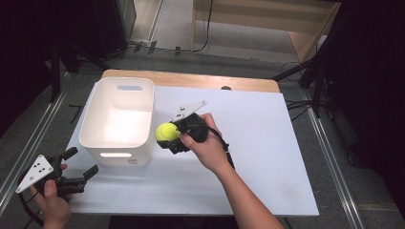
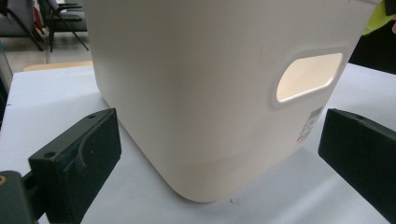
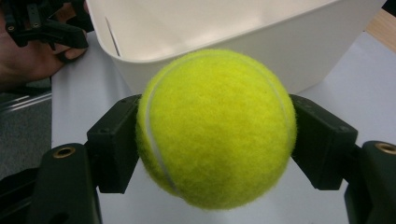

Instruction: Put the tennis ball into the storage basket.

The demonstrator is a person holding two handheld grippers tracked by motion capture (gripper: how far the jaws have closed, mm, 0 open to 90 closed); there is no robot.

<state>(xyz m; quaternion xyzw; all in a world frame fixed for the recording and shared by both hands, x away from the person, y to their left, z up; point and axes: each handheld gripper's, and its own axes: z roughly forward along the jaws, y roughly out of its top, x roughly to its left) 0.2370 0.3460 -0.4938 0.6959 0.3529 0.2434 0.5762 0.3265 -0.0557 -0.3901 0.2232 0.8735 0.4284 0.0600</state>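
Observation:
A yellow tennis ball (image 1: 167, 132) (image 3: 217, 128) is clamped between the two black jaws of my right gripper (image 1: 173, 135) (image 3: 215, 140), which is shut on it just right of the white bin (image 1: 118, 119), near the bin's right wall. The bin (image 3: 224, 32) rises behind the ball, its inside bare where visible. My left gripper (image 1: 79, 163) (image 2: 219, 154) rests at the table's near left corner, open, its jaws pointing at the bin's near wall (image 2: 210, 93) with the handle slot (image 2: 308, 75). Nothing sits between them.
The bin stands on a white sheet (image 1: 258, 138) covering a wooden table (image 1: 191, 78). Right of my right hand the sheet is bare. Dark stands and cables (image 1: 315, 81) flank the table on the floor.

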